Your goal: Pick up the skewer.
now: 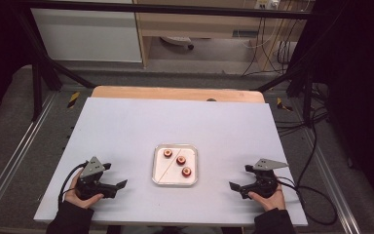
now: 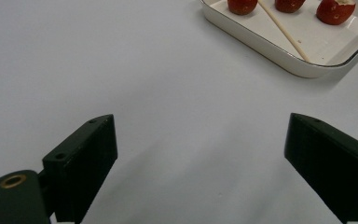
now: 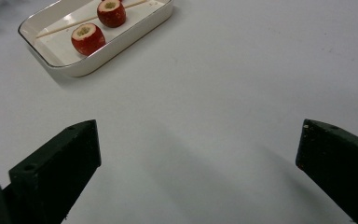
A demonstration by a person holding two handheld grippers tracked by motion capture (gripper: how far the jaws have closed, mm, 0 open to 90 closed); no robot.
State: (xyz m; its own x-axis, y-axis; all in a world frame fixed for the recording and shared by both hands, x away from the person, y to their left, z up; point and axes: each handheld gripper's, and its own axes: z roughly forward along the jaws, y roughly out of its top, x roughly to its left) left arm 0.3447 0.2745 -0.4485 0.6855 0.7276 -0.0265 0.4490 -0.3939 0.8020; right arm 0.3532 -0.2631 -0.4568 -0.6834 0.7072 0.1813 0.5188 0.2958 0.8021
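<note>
Jaws on the left gripper [image 1: 118,176] and right gripper [image 1: 238,178] are wide apart, holding nothing. Between them sits a white tray [image 1: 158,178]. Inside lie three red hollowed fruits [image 1: 180,160] and a thin stick [image 1: 169,165]. Bare table [image 1: 126,126] surrounds the tray.

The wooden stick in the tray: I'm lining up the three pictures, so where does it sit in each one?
High view: the wooden stick lies slantwise across the left half of the tray, mid-table.
Left gripper view: top right, running down to the tray's near rim.
Right gripper view: top left, along the tray's far side behind the red fruits.
Shared landmark: the white tray with its thin dark rim, between the two claws.
</note>
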